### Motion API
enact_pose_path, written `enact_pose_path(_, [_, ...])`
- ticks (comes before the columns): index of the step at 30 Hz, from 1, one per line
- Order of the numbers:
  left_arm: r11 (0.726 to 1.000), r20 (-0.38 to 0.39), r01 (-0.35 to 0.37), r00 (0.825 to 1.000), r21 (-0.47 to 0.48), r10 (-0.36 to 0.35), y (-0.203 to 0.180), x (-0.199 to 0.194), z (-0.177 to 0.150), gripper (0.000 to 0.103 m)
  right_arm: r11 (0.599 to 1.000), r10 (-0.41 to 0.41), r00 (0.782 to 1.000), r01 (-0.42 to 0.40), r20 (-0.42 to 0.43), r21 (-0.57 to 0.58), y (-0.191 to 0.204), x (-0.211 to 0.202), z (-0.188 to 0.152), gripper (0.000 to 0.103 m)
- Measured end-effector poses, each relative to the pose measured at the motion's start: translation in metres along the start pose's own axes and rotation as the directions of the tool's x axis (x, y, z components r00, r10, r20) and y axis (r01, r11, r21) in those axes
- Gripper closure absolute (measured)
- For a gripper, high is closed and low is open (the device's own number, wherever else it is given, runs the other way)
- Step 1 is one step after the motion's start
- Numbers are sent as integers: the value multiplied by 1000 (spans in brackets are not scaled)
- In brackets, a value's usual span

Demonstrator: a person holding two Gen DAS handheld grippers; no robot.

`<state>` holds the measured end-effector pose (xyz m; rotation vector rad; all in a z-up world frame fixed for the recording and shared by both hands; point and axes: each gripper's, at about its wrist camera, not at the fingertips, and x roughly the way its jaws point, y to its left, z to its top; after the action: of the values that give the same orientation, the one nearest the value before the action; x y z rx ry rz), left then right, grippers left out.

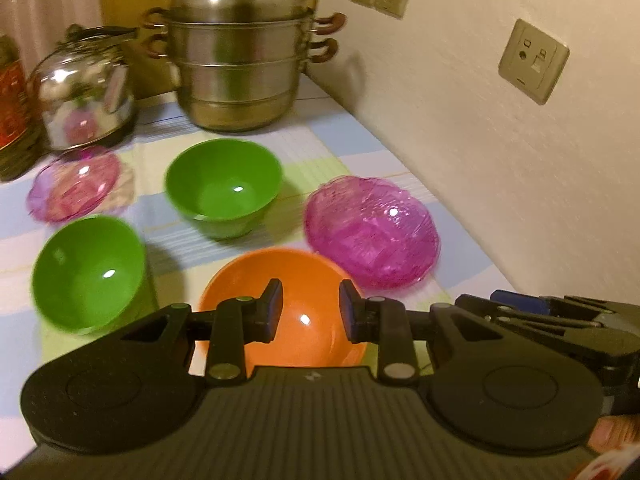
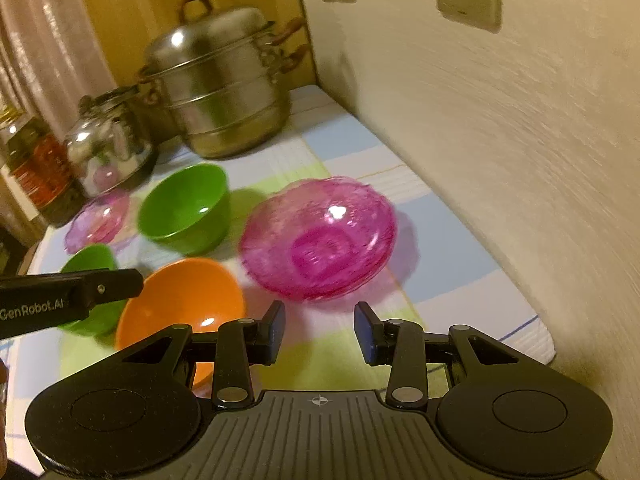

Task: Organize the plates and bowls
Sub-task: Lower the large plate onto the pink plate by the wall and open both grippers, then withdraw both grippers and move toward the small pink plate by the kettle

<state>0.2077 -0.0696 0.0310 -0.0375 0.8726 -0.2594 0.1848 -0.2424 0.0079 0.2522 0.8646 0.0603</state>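
Observation:
An orange bowl (image 1: 298, 304) sits nearest on the checked cloth, and my left gripper (image 1: 310, 312) hovers above it, open and empty. Two green bowls stand farther out, one at the left (image 1: 88, 270) and one in the middle (image 1: 224, 190). A stack of pink glass plates (image 1: 372, 230) lies to the right, and a single pink glass plate (image 1: 74, 184) lies at the far left. In the right wrist view my right gripper (image 2: 320, 330) hangs open and empty in front of the pink stack (image 2: 320, 238), above the cloth. The orange bowl (image 2: 180, 300) is to its left.
A tiered steel steamer pot (image 1: 240, 56) and a shiny kettle (image 1: 86, 92) stand at the back, with a jar (image 2: 38, 168) at the far left. A wall with sockets (image 1: 534, 60) runs along the right side. The cloth-covered table edge (image 2: 536, 340) is at the near right.

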Motion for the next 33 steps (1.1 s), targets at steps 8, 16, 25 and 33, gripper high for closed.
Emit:
enact_pose_path(8, [995, 26, -63, 998, -75, 65, 29, -46, -34, 75, 996, 57, 998, -58, -11, -68, 37, -21, -22, 64])
enact_pose_path(16, [983, 32, -119, 992, -139, 124, 58, -75, -61, 75, 985, 113, 993, -115, -21, -132, 73, -29, -36, 65])
enact_pose_path(25, [968, 36, -162, 984, -190, 172, 84, -92, -75, 75, 973, 144, 989, -148, -35, -176, 99, -33, -45, 65])
enact_pose_path(33, [957, 44, -188, 978, -221, 202, 106, -100, -78, 75, 966, 163, 986, -168, -43, -197, 116, -30, -47, 65])
